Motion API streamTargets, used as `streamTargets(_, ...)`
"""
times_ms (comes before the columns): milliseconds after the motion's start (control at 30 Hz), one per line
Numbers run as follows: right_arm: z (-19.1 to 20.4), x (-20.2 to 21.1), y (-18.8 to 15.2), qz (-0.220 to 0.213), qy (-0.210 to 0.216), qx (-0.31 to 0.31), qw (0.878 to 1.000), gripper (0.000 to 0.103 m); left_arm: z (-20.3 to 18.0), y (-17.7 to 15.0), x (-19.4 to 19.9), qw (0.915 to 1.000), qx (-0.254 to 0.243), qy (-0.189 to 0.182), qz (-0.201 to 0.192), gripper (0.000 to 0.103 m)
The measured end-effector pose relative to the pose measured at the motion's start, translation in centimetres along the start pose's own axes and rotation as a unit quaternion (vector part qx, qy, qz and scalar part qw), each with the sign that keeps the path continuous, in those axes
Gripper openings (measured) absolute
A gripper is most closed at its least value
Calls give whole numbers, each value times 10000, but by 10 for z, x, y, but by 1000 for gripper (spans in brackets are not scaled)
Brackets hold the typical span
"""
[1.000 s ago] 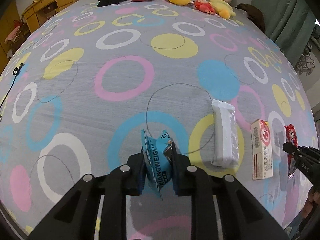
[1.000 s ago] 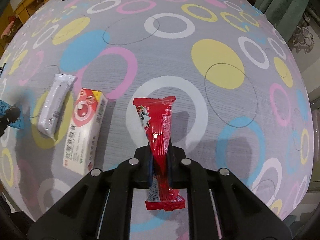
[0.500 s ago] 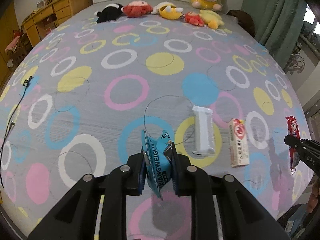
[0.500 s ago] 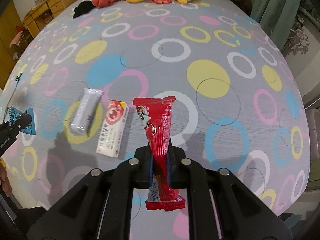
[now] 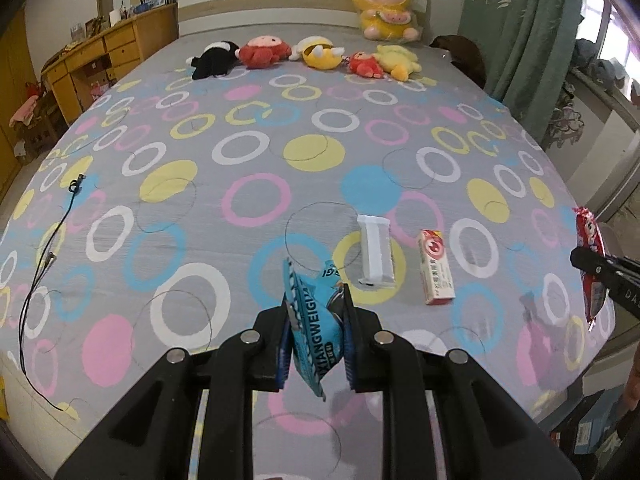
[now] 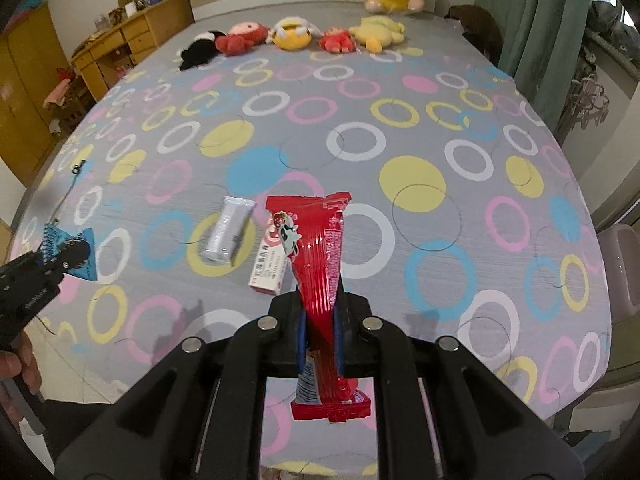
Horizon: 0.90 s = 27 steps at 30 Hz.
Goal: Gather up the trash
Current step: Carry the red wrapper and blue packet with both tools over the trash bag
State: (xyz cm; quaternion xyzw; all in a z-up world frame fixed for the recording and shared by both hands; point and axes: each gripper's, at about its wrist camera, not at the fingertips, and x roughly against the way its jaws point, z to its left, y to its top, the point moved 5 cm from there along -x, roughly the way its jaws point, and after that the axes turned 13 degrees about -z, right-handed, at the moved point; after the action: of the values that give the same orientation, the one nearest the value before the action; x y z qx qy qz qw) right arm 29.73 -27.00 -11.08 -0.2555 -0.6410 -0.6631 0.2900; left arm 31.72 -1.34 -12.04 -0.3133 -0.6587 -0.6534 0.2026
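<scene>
My left gripper (image 5: 315, 316) is shut on a blue snack packet (image 5: 314, 322) and holds it above the bed's near edge. It also shows at the left of the right wrist view (image 6: 66, 258). My right gripper (image 6: 320, 320) is shut on a long red wrapper (image 6: 318, 256), held upright above the bed. It shows at the right edge of the left wrist view (image 5: 588, 260). A silver-white packet (image 5: 375, 252) and a white and red carton (image 5: 435, 266) lie side by side on the patterned bed cover (image 5: 248, 168).
Several plush toys (image 5: 304, 54) line the headboard end. A black cable (image 5: 44, 256) lies on the bed's left side. A wooden dresser (image 5: 104, 60) stands at the far left, green curtains (image 5: 516, 28) at the right. A pale bin (image 6: 622, 264) stands beside the bed.
Both grippers have pulled back and up from the bed with their wrappers held. More of the room shows now. The packet and carton have not moved.
</scene>
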Motion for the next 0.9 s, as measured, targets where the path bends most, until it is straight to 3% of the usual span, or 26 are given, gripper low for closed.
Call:
streamTargets(533, 29, 117, -21, -803, 388, 0, 9960, 10, -17, -18, 97, 9979, -248, -178, -577, 21)
streamTargets(900, 45, 182, -68, -1210, 589, 74, 9909, 10, -26, -61, 159, 9951, -461, -350, -802, 21)
